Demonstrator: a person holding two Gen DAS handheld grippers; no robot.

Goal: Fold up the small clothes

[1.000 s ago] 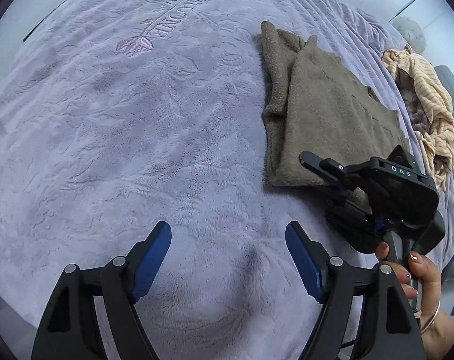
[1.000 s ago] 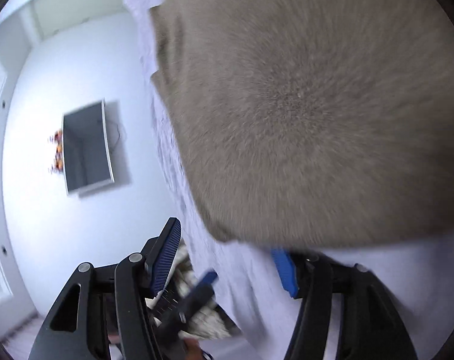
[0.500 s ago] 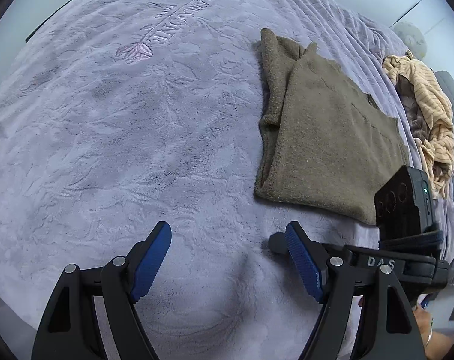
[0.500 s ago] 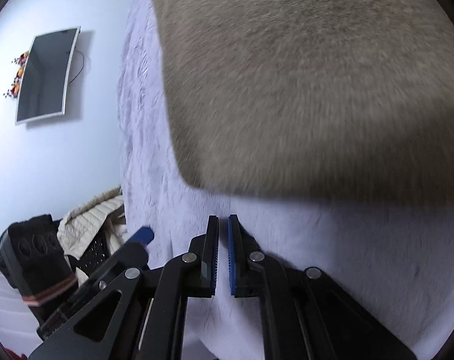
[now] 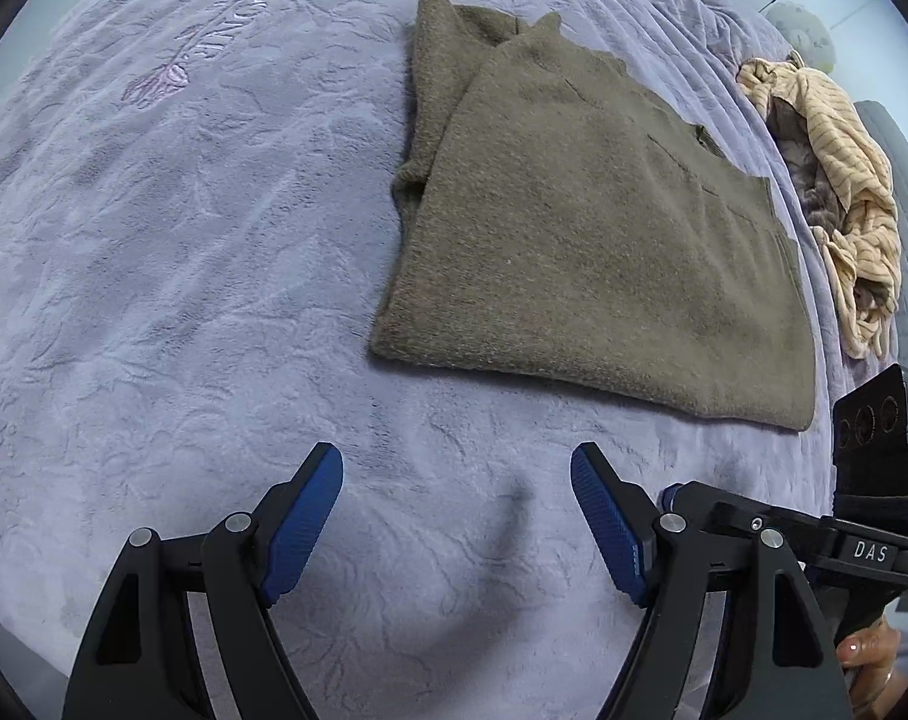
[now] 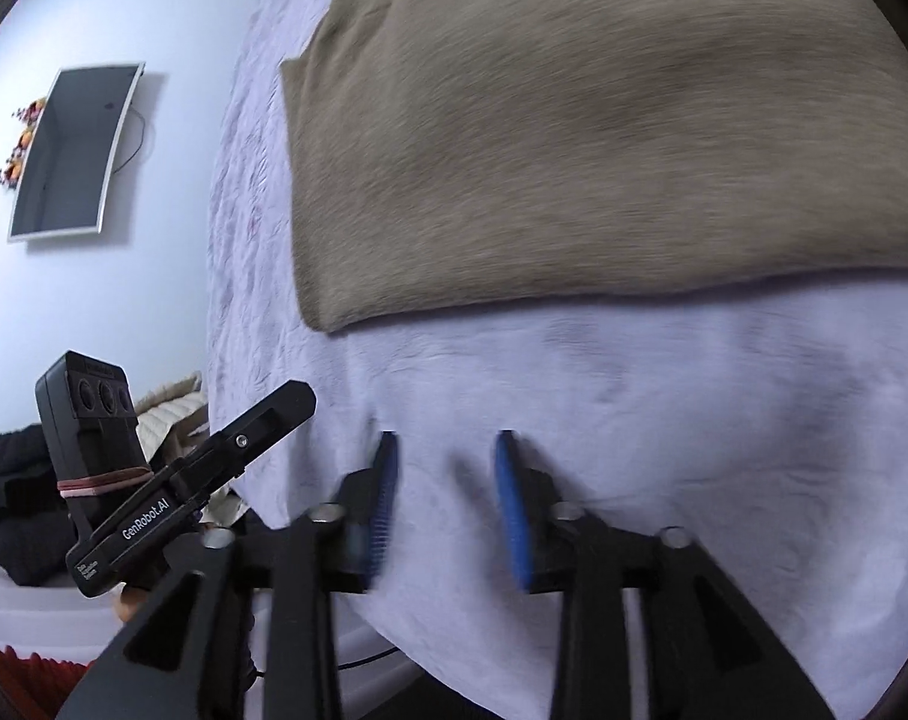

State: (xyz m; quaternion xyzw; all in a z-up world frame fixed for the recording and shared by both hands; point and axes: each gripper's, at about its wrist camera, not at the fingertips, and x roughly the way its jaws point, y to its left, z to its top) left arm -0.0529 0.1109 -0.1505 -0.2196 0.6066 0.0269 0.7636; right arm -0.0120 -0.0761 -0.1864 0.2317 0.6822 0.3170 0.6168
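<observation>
**Sizing up the folded brown garment before the next grip**

Lying flat on the lavender blanket (image 5: 183, 300), toward its right side: brown fleecy garment (image 5: 592, 228), partly folded, one narrower flap showing along its left edge. Looking soft, limp and fairly thick; probably light, sagging when lifted by one point, not slippery against the plush cover, nothing fragile about it. Best pinching at the two near corners of the hem, through all layers, one corner per claw, so the fold carries evenly.

Running its long axis away from the cameras and slightly leftward, near hem facing the grippers, narrower end pointing to the far side of the bed.

Hovering short of the near hem, touching nothing: left gripper (image 5: 457, 516), spread wide and empty. Sitting just below the hem over bare blanket in its own view: right gripper (image 6: 444, 504), blurred, parted moderately, clamping nothing.

Heaped near the right edge, well apart: striped cream clothing (image 5: 838, 180).
</observation>
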